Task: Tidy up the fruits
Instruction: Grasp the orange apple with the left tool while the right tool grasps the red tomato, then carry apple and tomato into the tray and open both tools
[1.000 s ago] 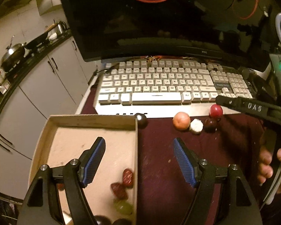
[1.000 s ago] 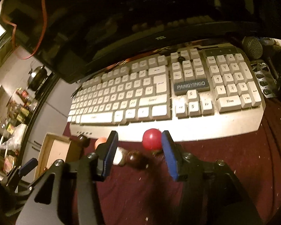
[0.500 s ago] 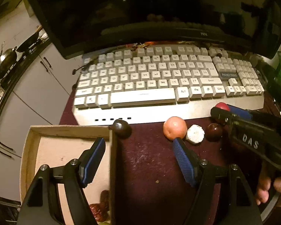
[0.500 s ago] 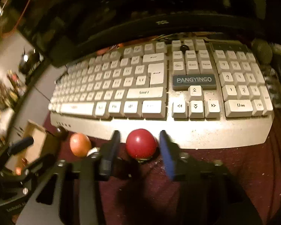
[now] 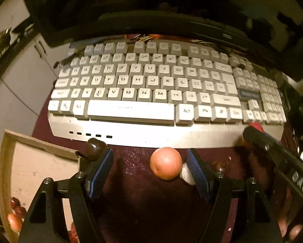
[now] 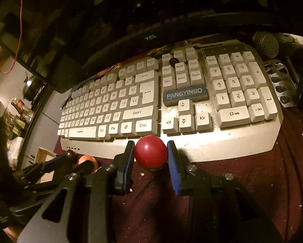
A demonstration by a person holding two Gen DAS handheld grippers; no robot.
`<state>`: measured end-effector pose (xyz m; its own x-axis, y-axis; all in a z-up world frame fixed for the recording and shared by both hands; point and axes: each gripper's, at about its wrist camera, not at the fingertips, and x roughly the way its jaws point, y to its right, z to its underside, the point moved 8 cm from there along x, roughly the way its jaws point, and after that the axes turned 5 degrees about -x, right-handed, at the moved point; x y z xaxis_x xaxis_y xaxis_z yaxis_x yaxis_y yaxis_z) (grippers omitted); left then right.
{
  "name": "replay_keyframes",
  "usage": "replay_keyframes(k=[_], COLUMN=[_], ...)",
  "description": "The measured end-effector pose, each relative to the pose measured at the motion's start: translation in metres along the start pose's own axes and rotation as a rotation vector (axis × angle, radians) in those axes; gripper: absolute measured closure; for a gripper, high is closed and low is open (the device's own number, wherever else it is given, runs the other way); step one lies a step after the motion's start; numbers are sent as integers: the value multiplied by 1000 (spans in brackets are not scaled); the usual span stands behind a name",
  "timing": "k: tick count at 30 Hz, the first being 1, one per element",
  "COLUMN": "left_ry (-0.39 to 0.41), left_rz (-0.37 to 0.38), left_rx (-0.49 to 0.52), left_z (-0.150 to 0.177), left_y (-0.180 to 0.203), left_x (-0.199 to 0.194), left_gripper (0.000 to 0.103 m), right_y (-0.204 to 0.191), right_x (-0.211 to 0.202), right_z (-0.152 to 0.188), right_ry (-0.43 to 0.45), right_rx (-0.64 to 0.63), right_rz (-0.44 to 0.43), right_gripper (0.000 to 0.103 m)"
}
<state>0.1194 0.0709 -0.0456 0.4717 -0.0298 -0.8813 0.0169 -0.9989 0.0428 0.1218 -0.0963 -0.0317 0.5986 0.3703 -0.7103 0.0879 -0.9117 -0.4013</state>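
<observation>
Dim warm light falls on a maroon cloth [image 6: 242, 182] with a white keyboard [image 6: 228, 143] on it, under a dark monitor [image 6: 151, 38]. On the cloth at the keyboard's front edge sits a red ball [image 6: 150, 152], between the blue pads of the right gripper [image 6: 150, 156]. Its jaws have just been closing, and both pads now press the ball's sides, so it is clamped. From the left wrist view only a sliver of that ball [image 5: 256, 125] shows behind the right gripper's black finger.

To the left lies an orange fruit [image 5: 166, 163], also on the cloth just before the keyboard. It rests between the pads of the left gripper [image 5: 149, 168], whose jaws stand wide apart; the fruit lies close to the right-hand pad and well clear of the other, gripped by neither. A small white piece [image 5: 186, 173] touches the fruit, half hidden behind that pad. A dark brown fruit [image 5: 94, 145] sits just beyond the tip of the left-hand pad, by the corner of a cardboard box [image 5: 40, 143]. Several reddish fruits [image 5: 16, 208] lie in the box's near corner
</observation>
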Motion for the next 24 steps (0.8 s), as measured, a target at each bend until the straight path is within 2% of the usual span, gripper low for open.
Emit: replay_keyframes(k=[3,6,8,9,10,20,22,24], left_ry=[-21,-36,-24,-26,-35,-3,5,5], left_rz=[23,52,47,61,81,49,48,54], left_rx=[-42,-77,-65,-65,-77,-91,-78,-75], left_z=[3,4,6,8,9,7,6,5], left_y=[-2,-2,1,2,3,8,5,6], left_x=[11,16,15,16,16,17,10,10], left_gripper=[30,35,40,45,45,50,62,67], right_y=[1,1,1,1,2,3,4,4], right_x=[0,1,0,1,0,-6,-7,-9], right_z=[0,0,-1,-1,-1,-3,-3,-4], right_ry=[0,5,8,9,10,31,36,40], right_rx=[3,5,8,8,10,28,30,34], right_rz=[-4,-6,-9,-11,-11,-22,-25,-28], right_gripper=[69,69,69,69,69,69,69,69])
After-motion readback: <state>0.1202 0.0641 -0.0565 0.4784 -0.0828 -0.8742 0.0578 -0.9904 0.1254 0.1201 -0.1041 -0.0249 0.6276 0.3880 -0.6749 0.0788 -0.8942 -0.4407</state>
